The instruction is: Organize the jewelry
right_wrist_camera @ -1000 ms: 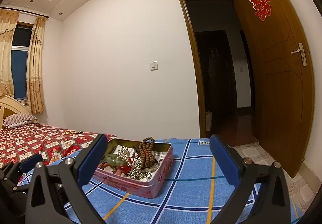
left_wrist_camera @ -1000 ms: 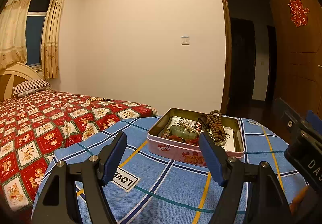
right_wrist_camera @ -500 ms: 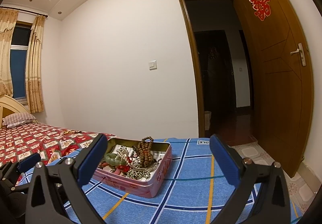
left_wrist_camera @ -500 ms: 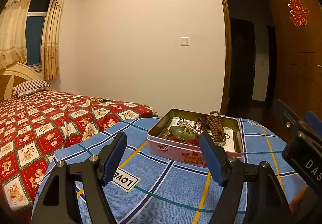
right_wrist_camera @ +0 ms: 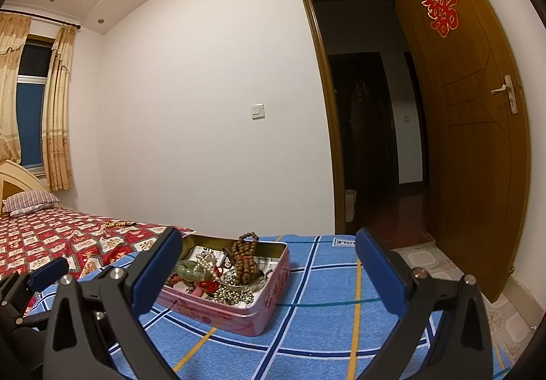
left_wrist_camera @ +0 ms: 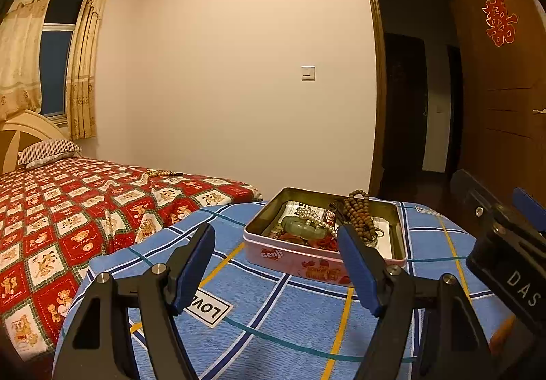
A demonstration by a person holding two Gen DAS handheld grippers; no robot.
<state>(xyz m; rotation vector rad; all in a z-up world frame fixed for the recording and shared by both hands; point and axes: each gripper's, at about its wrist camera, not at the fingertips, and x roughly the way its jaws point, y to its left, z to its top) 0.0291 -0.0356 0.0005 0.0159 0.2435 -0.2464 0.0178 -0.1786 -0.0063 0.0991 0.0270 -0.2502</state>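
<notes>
**Both grippers held wide over the blue cloth, jewelry tin just ahead**

The left gripper stands with its jaws spread wide and nothing between the blue pads; it sits low above the blue plaid cloth, aimed slightly down. The right gripper is likewise spread wide and empty, pointing level across the same cloth. Each shows at the edge of the other's view: the right one at the right border of the left wrist view, the left one at the lower left of the right wrist view.

Just beyond the fingertips lies the pink tin, open-topped, resting flat on the cloth. Inside it is a tangle of jewelry: a brown wooden bead strand that rises above the rim, a pale green bangle, a string of white pearls, silvery beads heaped toward the near right corner, and red pieces under them. Printed paper lines the bottom.

A white "LOVE" label is sewn on the cloth near the left gripper. To the left spreads a bed under a red patterned quilt, with another bead strand lying on it, well apart from the tin. A striped pillow sits by the headboard. Behind are a white wall with a light switch, a curtained window, and an open wooden door bearing a red paper emblem.
</notes>
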